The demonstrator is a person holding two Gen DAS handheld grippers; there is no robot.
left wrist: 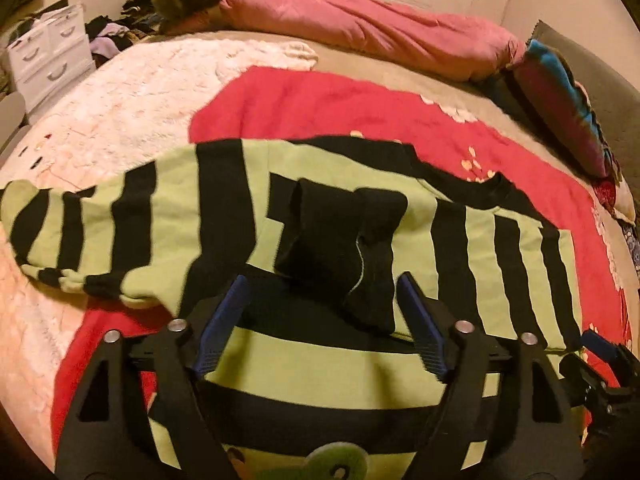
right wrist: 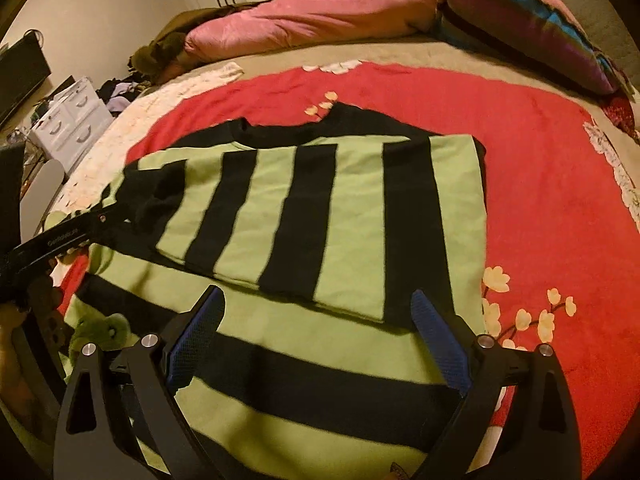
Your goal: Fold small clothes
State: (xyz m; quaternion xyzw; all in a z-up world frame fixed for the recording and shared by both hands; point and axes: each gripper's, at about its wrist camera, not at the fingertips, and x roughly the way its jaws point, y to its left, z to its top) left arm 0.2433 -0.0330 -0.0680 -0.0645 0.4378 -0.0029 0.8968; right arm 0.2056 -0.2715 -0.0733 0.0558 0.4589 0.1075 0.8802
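Both the left gripper (left wrist: 322,320) and right gripper (right wrist: 318,344) are hovering jaws-wide-open over the striped sweater (right wrist: 320,208); I'm guessing that folded-over sleeve (left wrist: 340,248) is sliding loose if bumped.

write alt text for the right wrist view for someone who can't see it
A green-and-black striped sweater lies partly folded on a red floral blanket covering a bed, with the open right gripper poised over its near edge. A pink duvet and striped pillow sit behind.
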